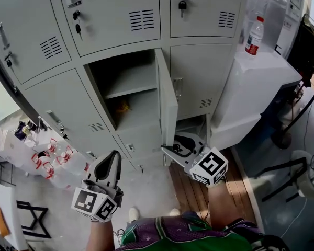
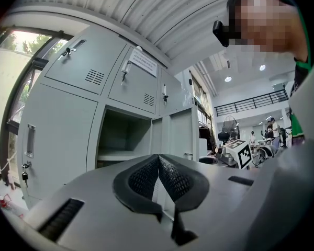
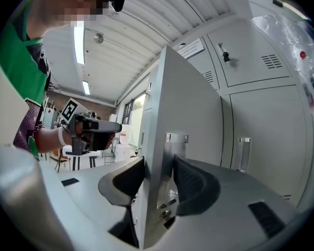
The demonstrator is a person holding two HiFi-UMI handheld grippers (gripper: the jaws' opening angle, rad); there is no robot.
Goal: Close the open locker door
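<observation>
Right hand-held gripper (image 3: 158, 165) first: its jaws are apart, one on each side of the free edge of the locker door (image 3: 191, 98), straddling it without pinching. The door stands upright with its long axis vertical. It is swung wide out of the frame, edge-on to me, with the free edge pointing straight back into this hand-held gripper. A chrome pull (image 3: 176, 138) sits on its face just past my right jaw.

Left hand-held gripper (image 2: 158, 160): jaws closed, pads meeting at the tips with nothing between them. It is held level, off to the left of the door and well clear of it.

Beyond both, the open compartment (image 1: 126, 85) shows a shelf inside, with something yellowish on the level below that I can't make out. Around it stands the grey locker bank (image 1: 110, 14), its other doors closed, and a padlock (image 1: 182, 5) hangs on one up top.

Under the right hand-held gripper are wooden floorboards (image 1: 191, 190); under the left is pale concrete floor (image 1: 146, 192). Far left there's a cluster of clear plastic jugs (image 1: 52, 156). Far right a white cabinet (image 1: 261, 72) carries an upright bottle (image 1: 255, 35) with a red label.
</observation>
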